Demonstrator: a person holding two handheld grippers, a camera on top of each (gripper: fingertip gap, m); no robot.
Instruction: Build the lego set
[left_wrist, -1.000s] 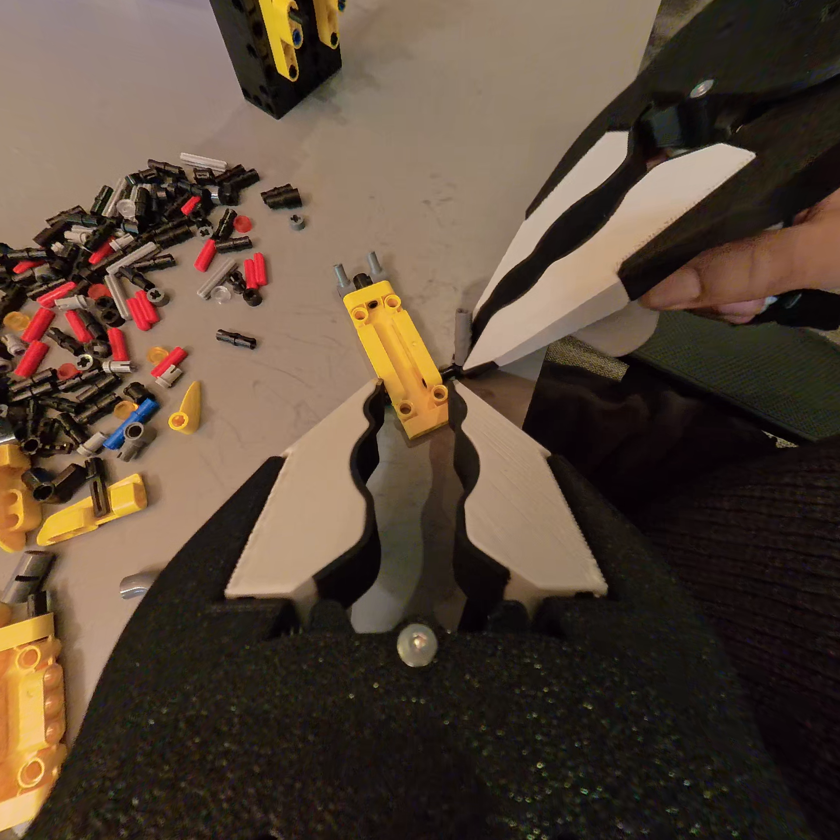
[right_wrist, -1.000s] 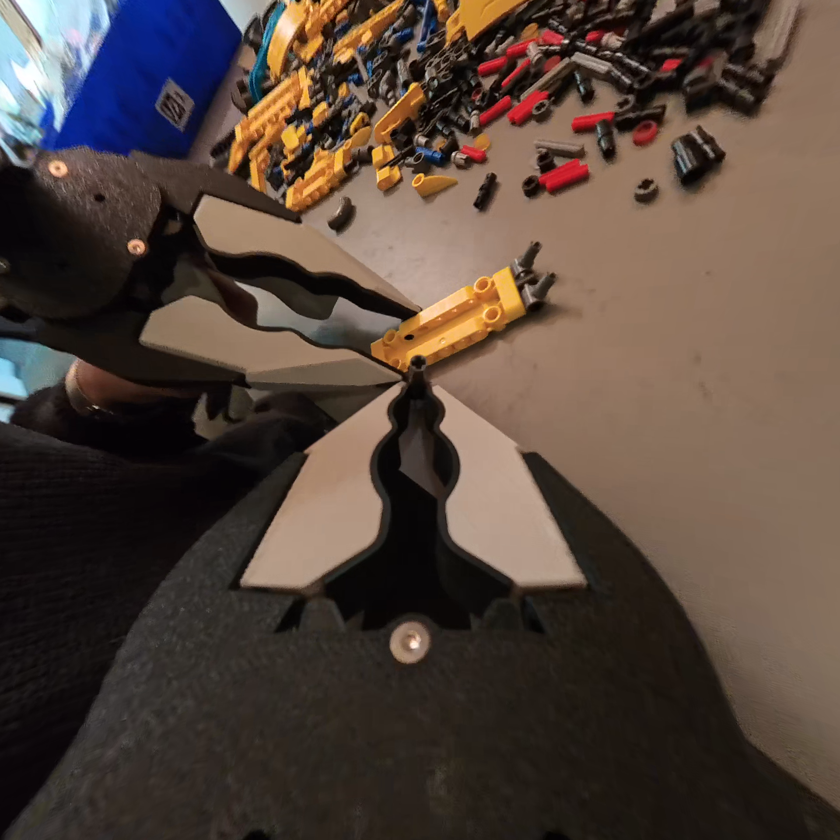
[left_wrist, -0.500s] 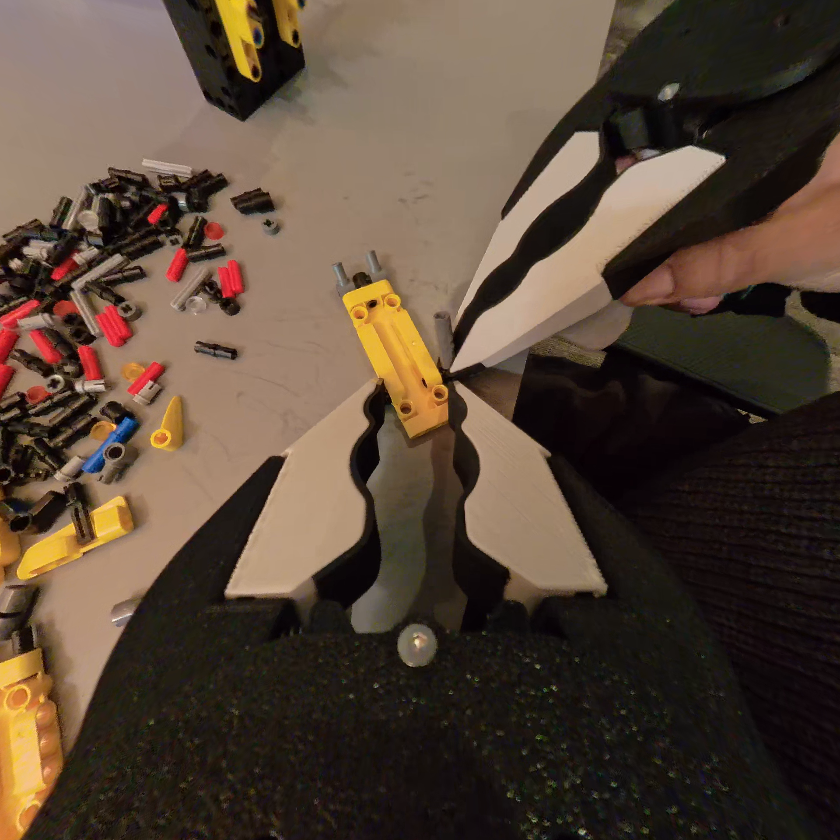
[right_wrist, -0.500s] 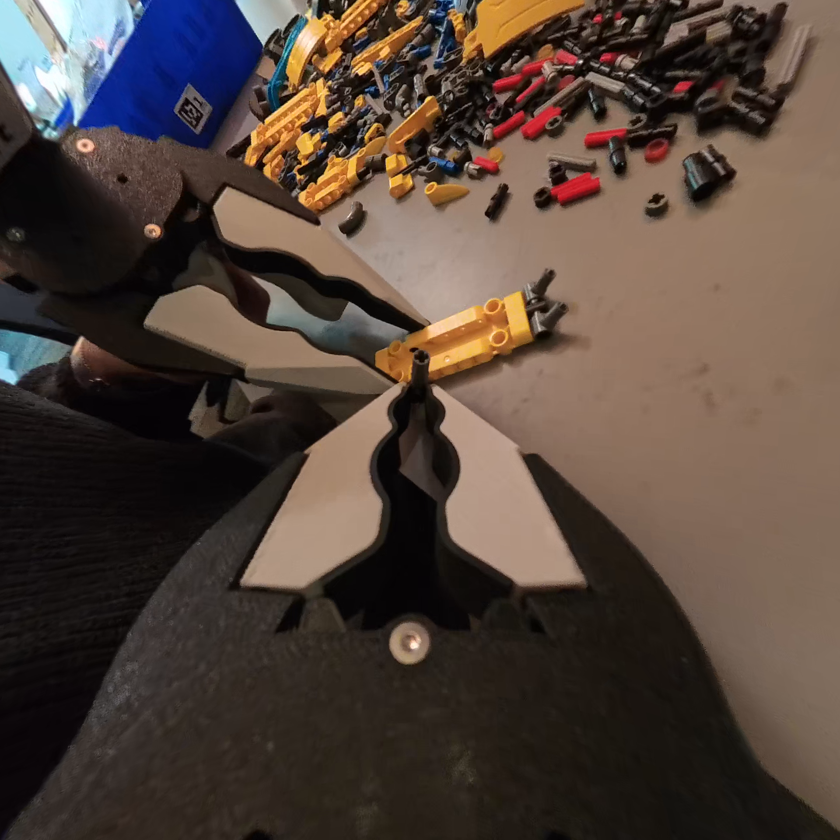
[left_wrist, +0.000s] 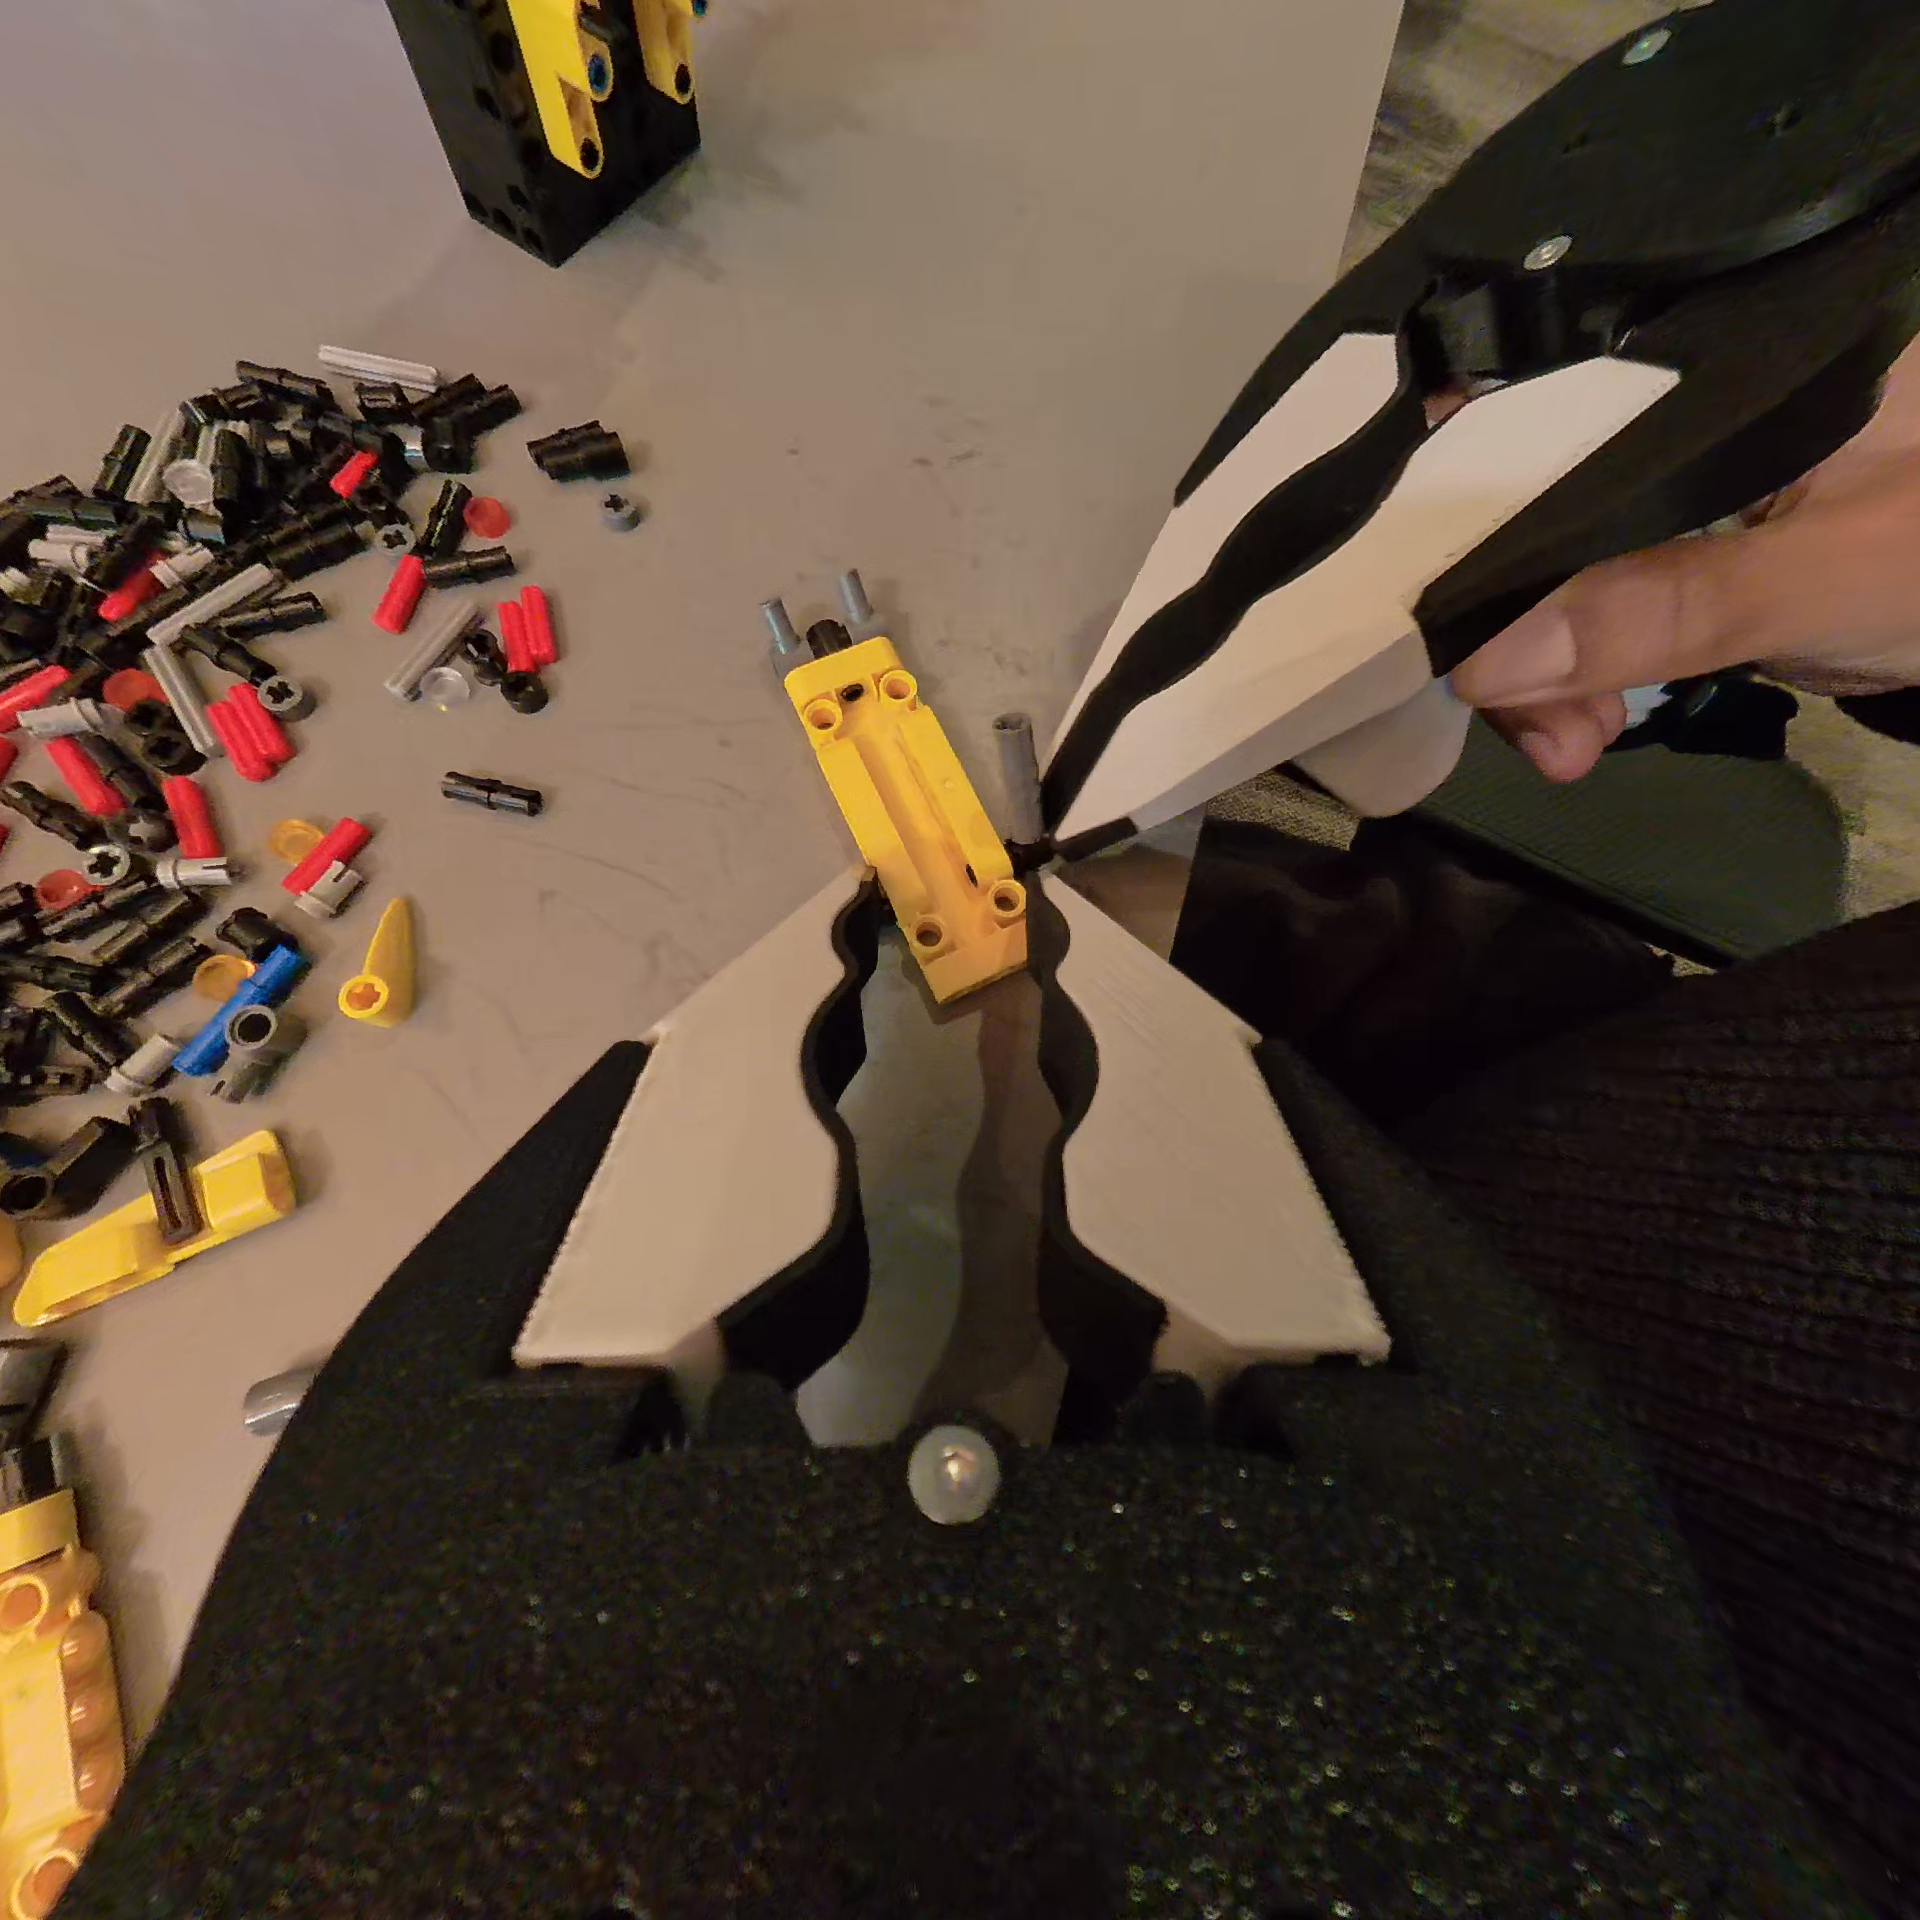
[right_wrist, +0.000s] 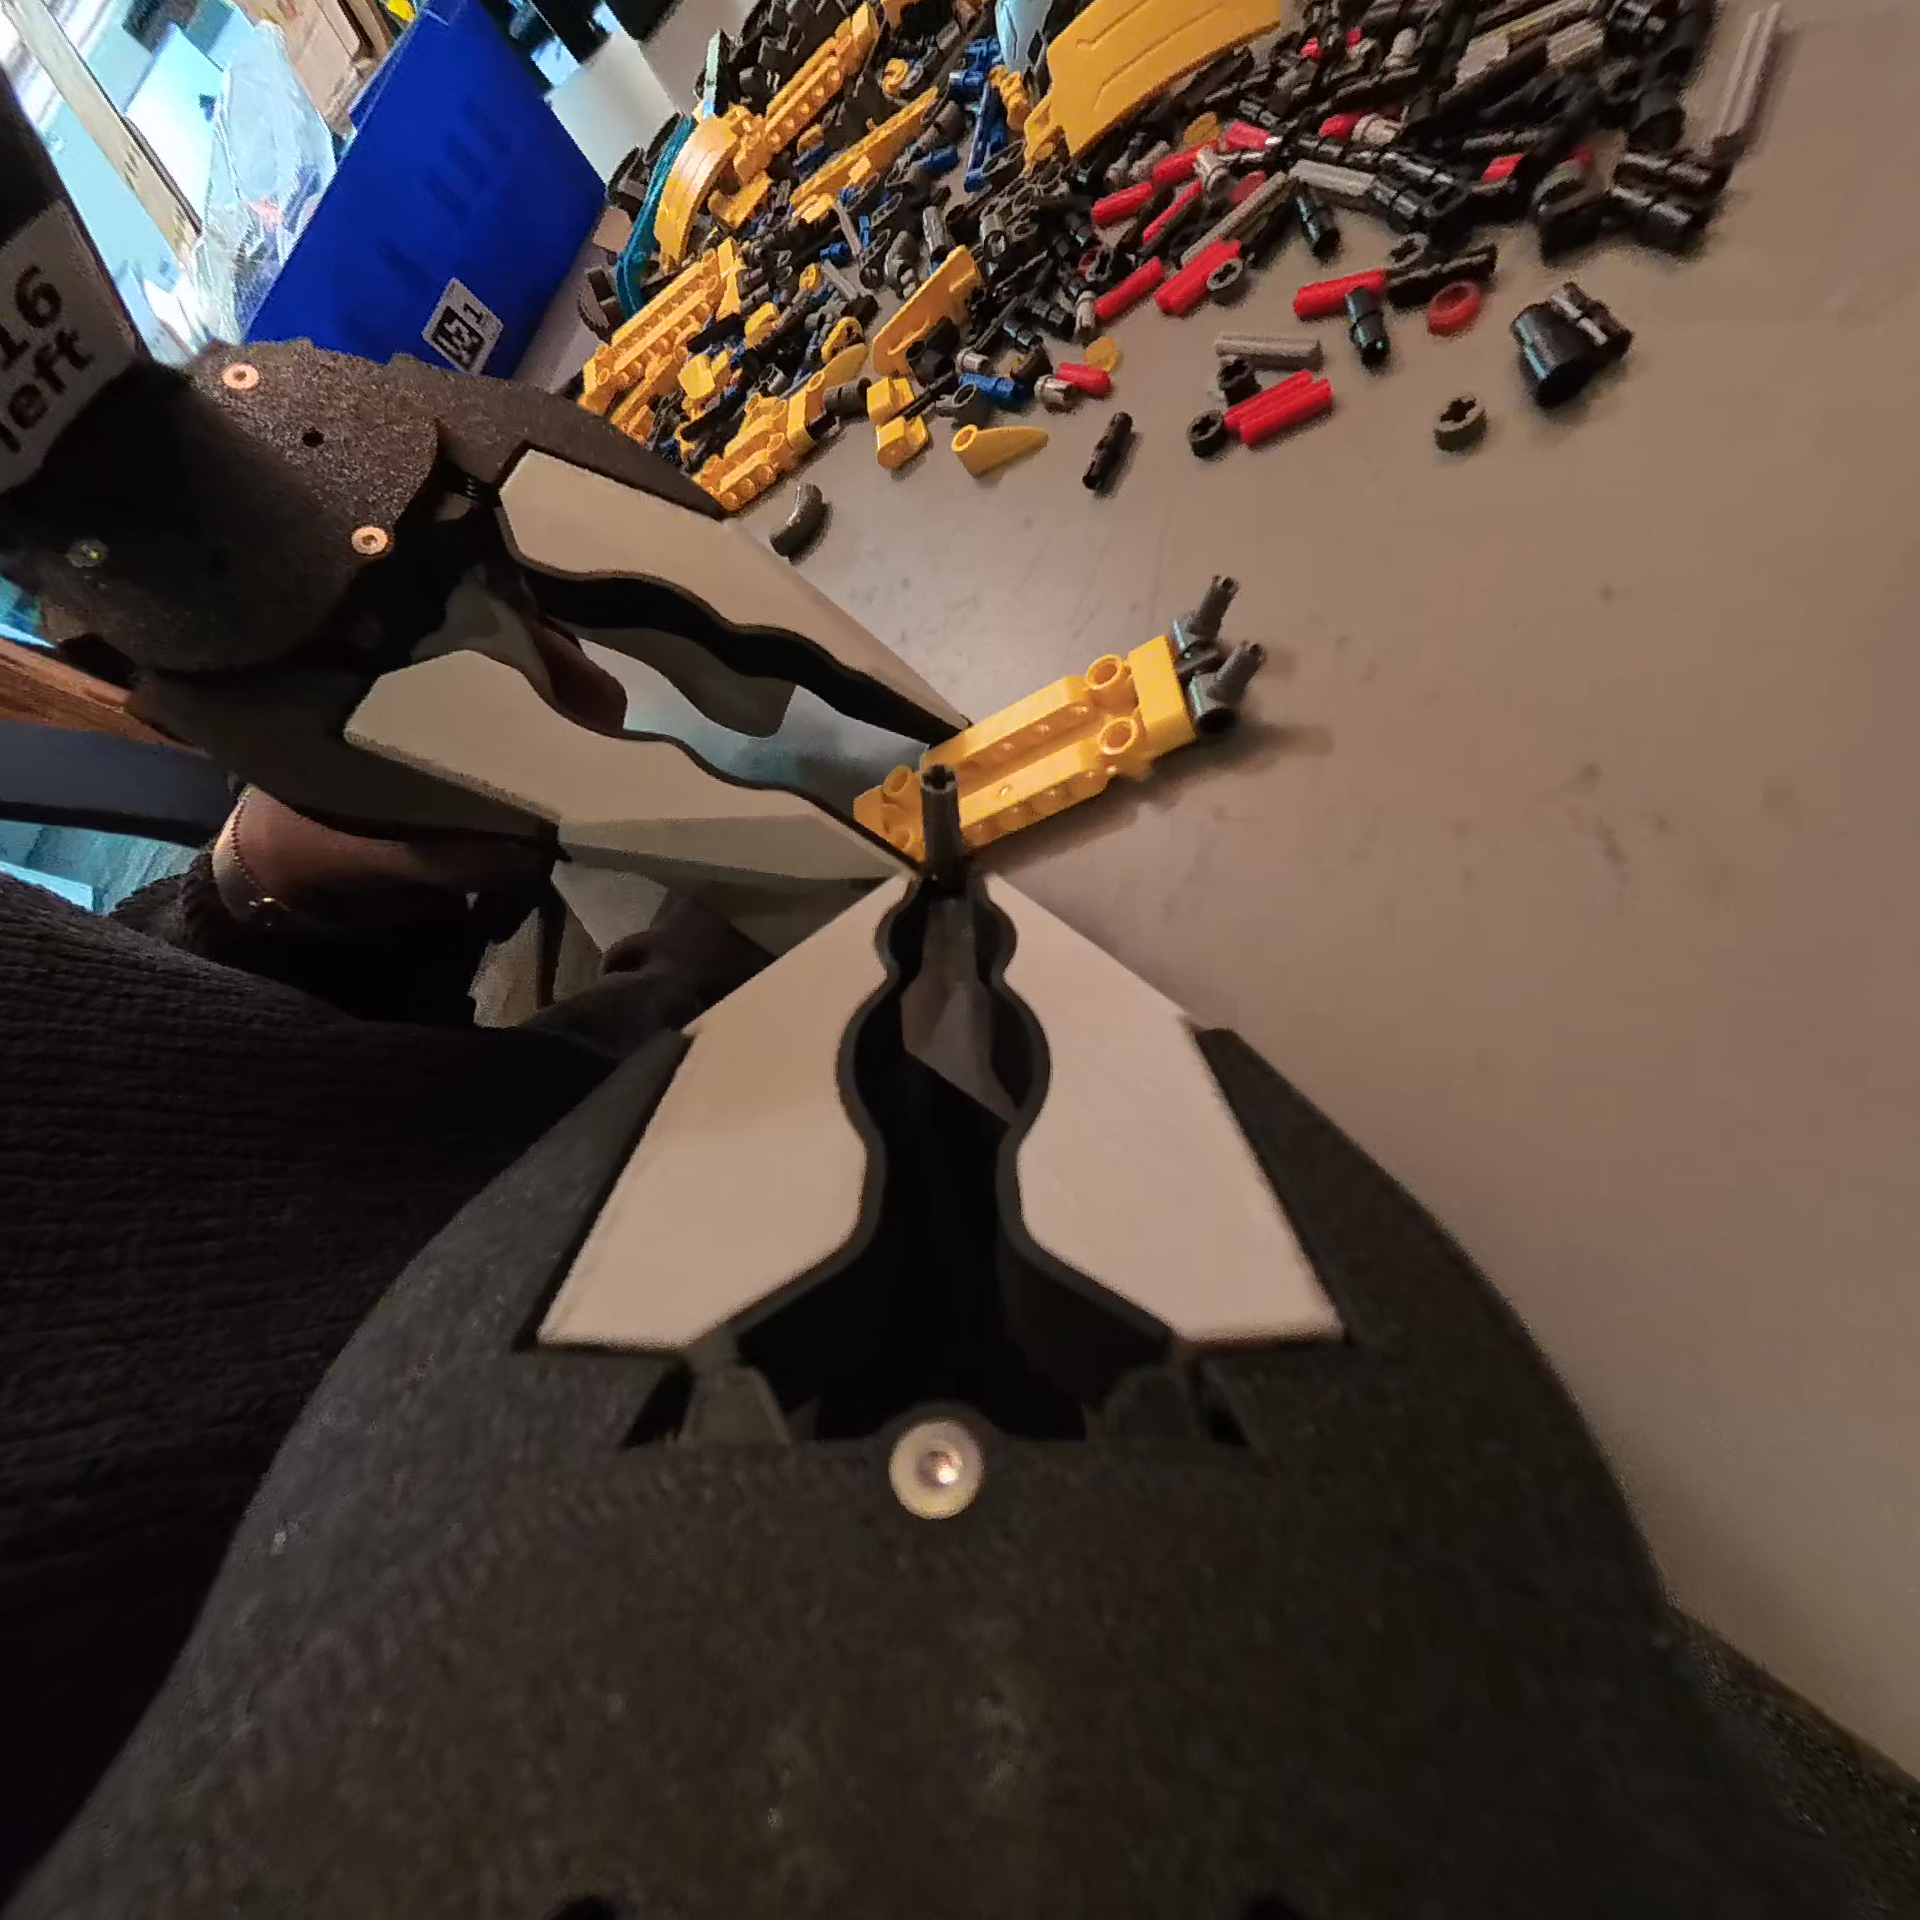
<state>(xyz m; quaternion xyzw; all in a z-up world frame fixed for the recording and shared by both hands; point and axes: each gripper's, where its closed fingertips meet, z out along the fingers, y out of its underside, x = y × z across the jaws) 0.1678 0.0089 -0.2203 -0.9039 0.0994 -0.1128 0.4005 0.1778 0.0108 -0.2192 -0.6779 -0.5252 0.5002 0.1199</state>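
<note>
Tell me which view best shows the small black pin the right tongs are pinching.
Right wrist view: the black pin stands clear above the shut right tongs, against the yellow piece. Left wrist view shows only its tip beside that piece.

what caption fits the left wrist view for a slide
Left gripper shut on a yellow beam while the right gripper brings a small black pin to its side.
</note>
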